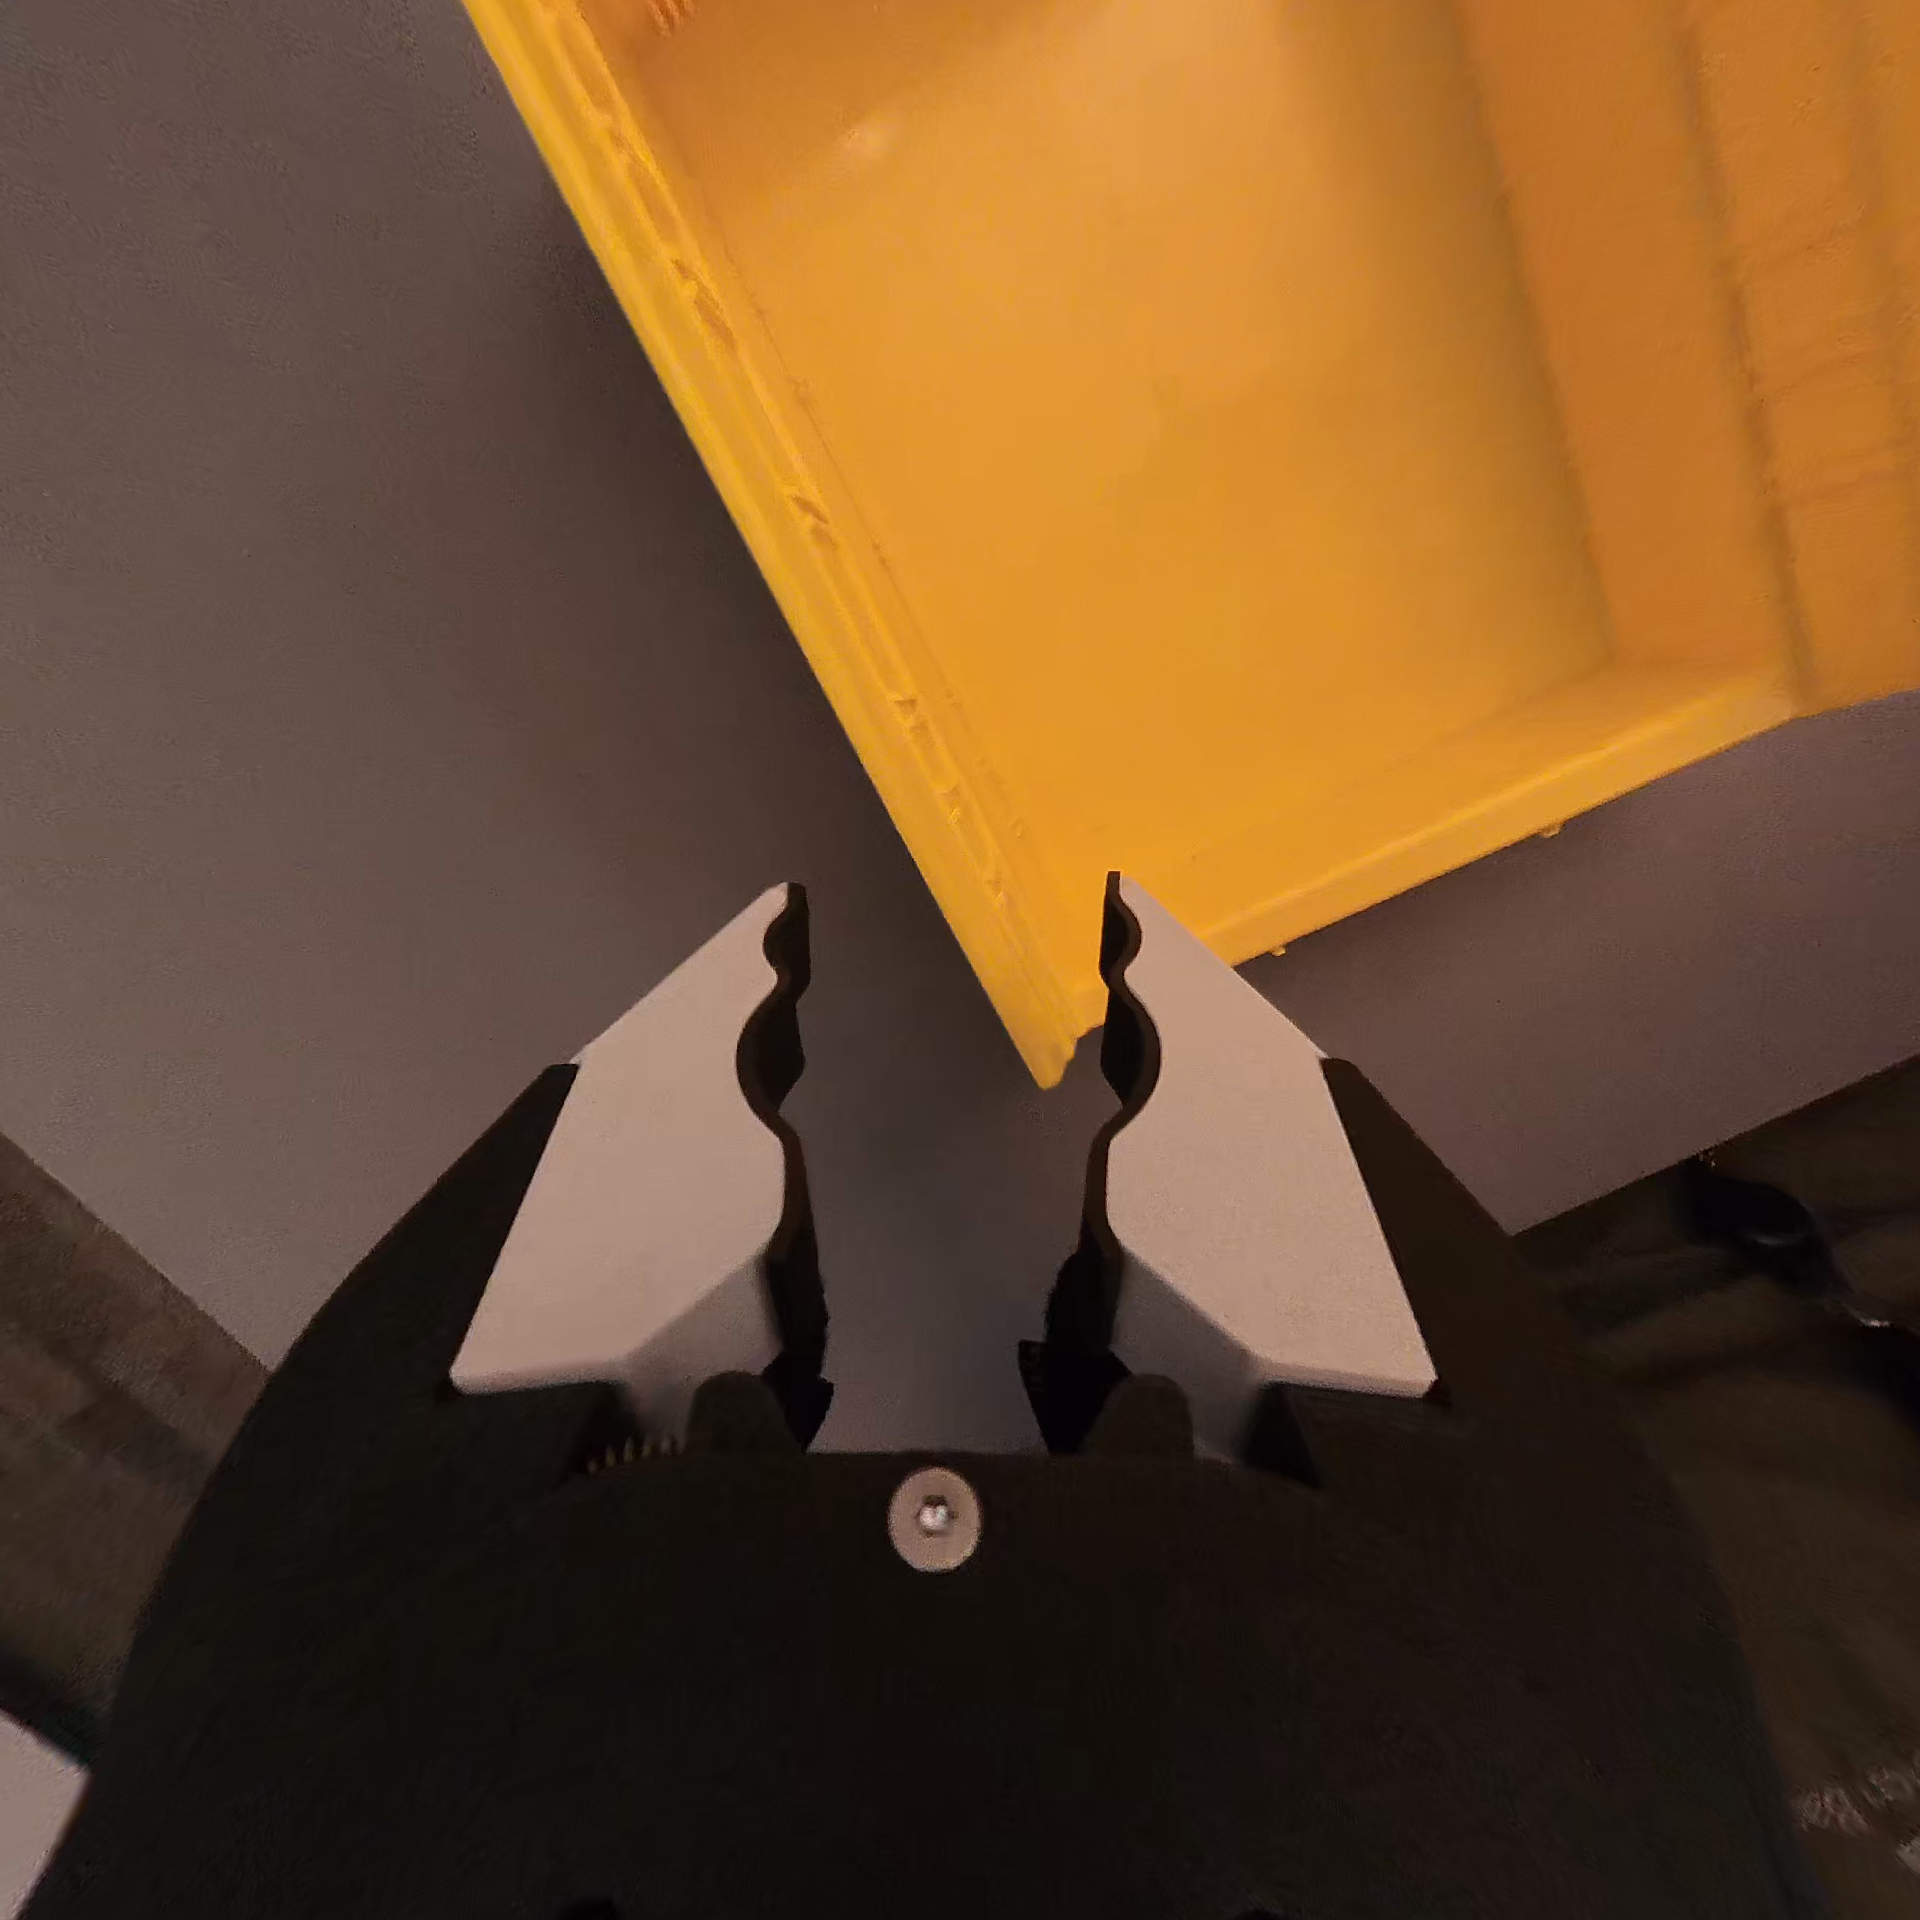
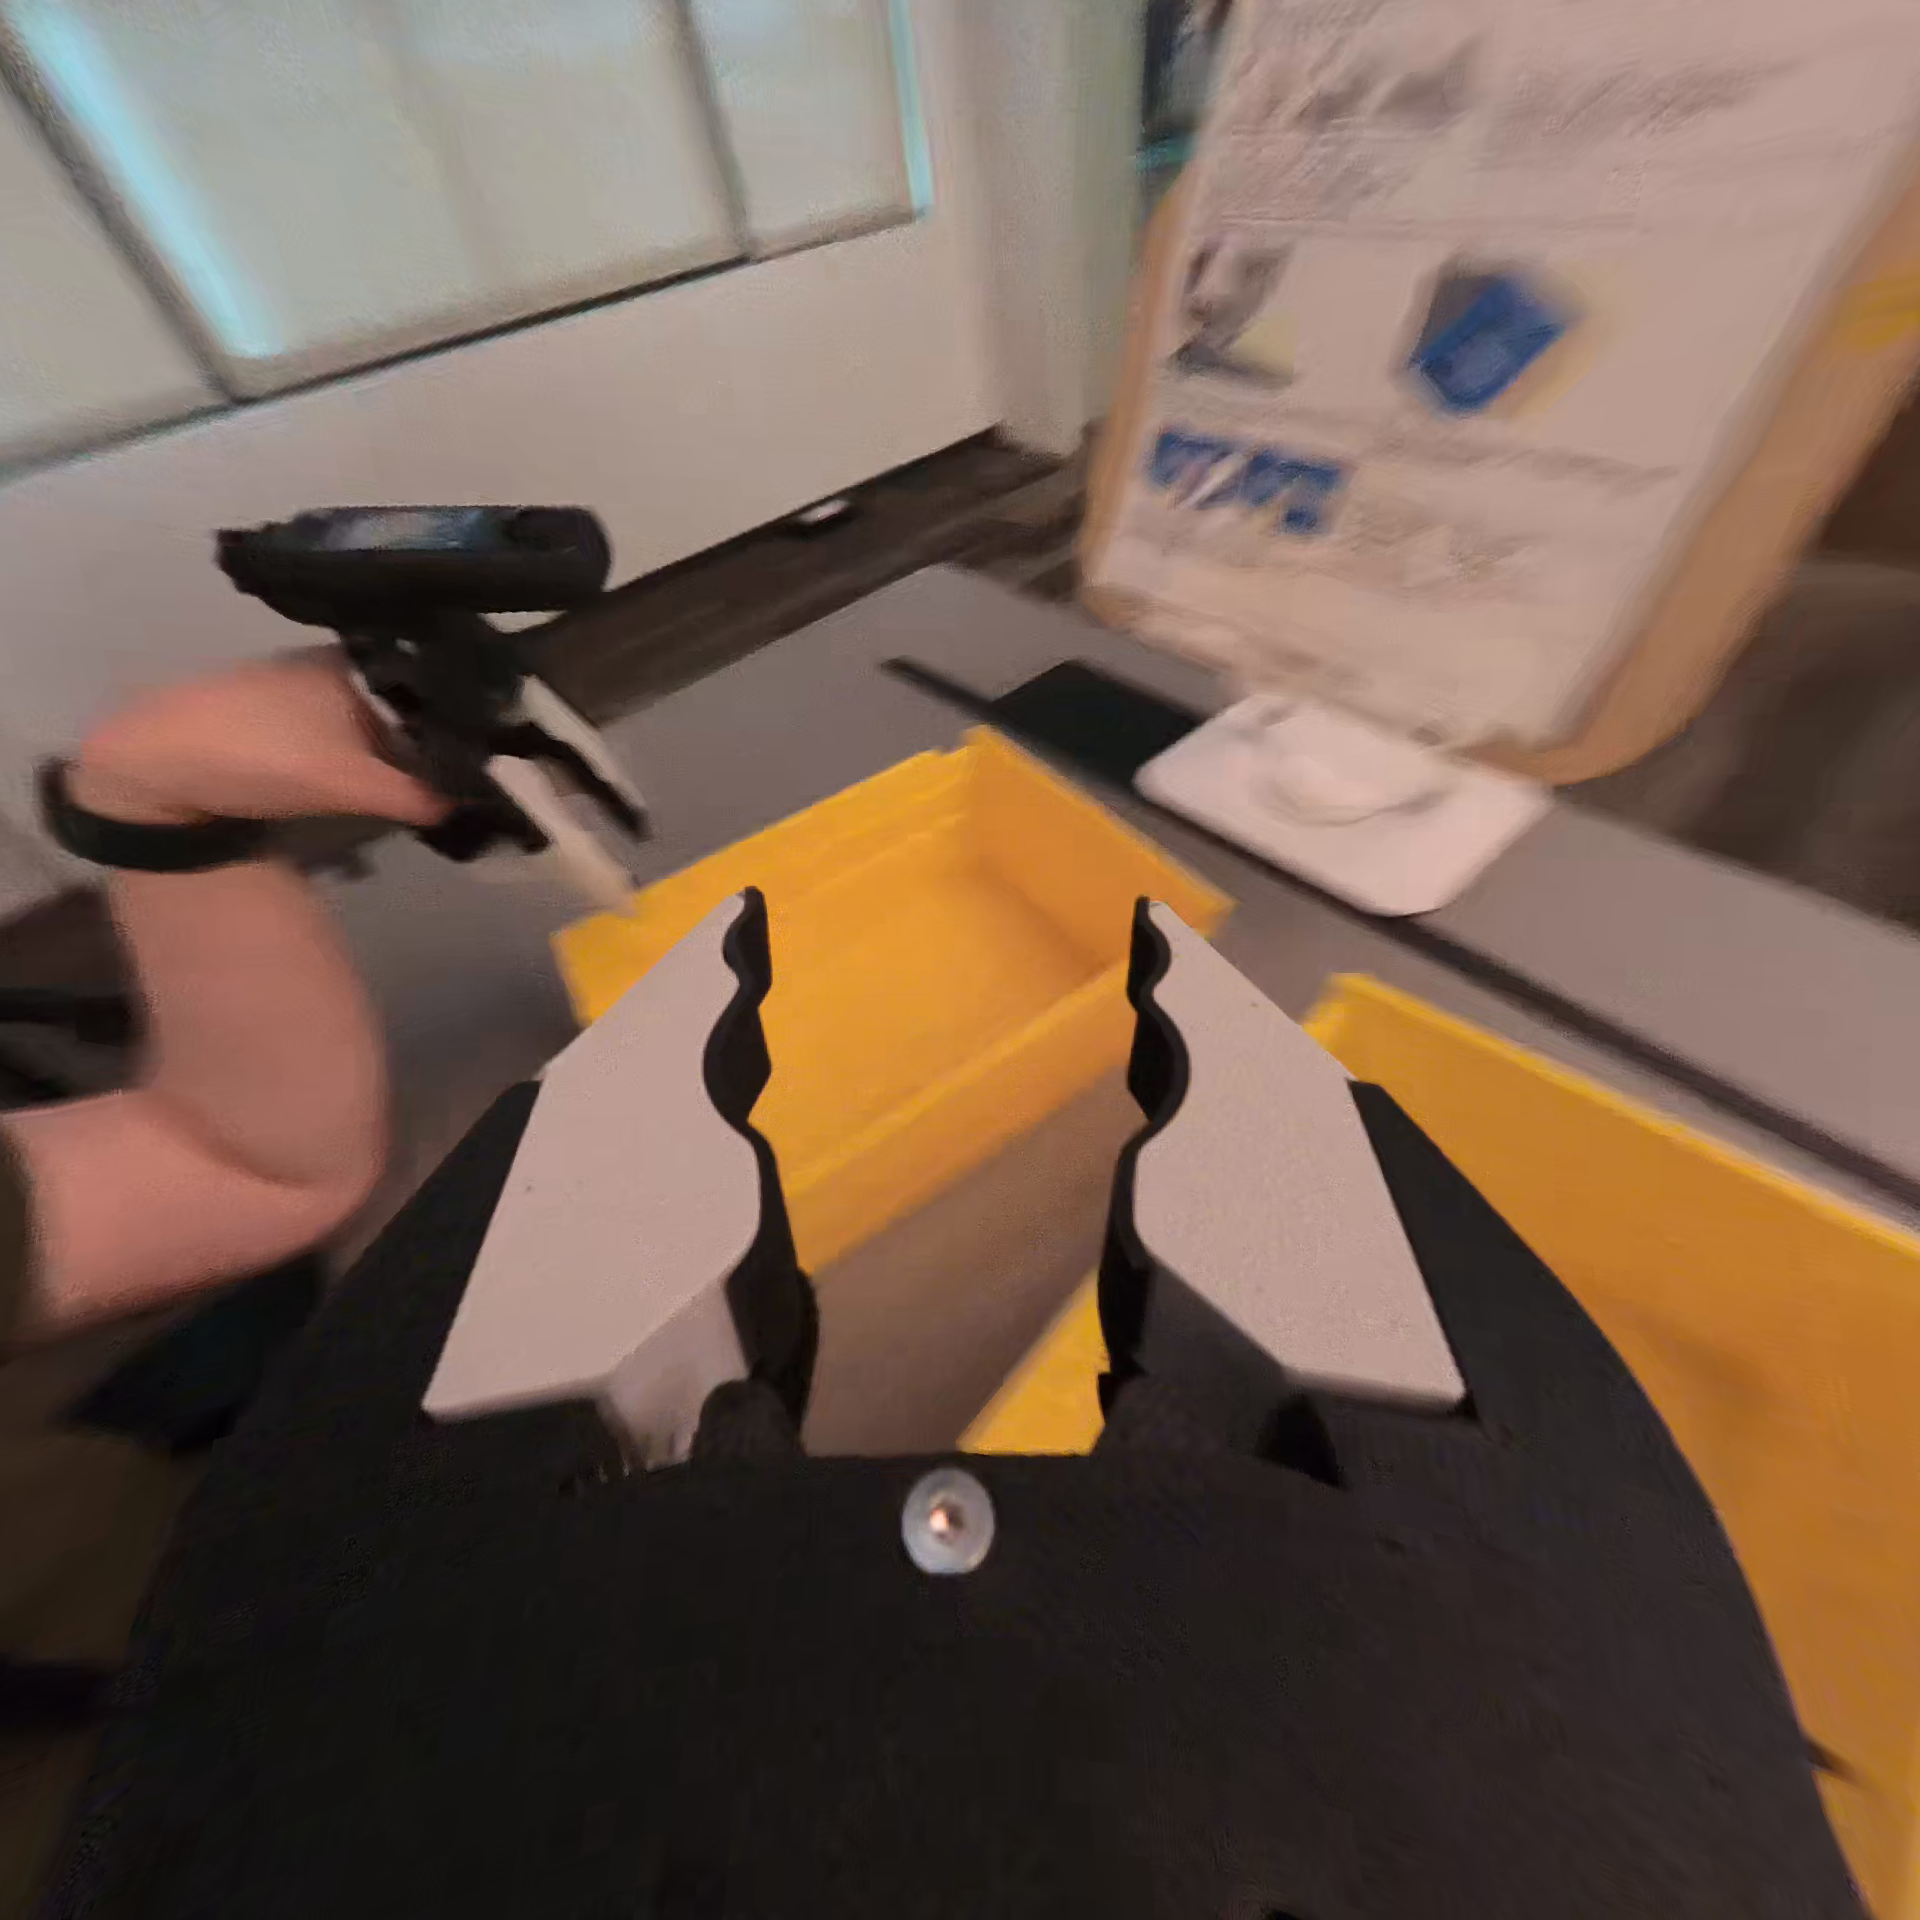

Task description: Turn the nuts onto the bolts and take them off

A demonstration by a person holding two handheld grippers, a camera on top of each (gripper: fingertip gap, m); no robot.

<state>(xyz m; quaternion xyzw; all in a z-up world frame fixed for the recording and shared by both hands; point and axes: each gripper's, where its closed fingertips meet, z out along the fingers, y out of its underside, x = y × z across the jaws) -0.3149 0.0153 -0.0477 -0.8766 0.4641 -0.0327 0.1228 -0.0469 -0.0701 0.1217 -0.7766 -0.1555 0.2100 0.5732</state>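
— What is held by the left gripper (image 1: 956, 894) and right gripper (image 2: 951, 914)?
— Nothing; both sets of jaws are parted.
— Where are the nuts and bolts?
— None can be made out. A yellow tray (image 1: 1195, 468) is seen just ahead on the grey table (image 1: 312, 623); a second yellow tray (image 2: 1558, 1195) is beside it.

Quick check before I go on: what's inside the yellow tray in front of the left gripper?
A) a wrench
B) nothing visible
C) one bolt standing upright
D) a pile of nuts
B: in the left wrist view the yellow tray shows only its bare floor and walls, and the left gripper is open beside its corner, with nothing between the fingers.
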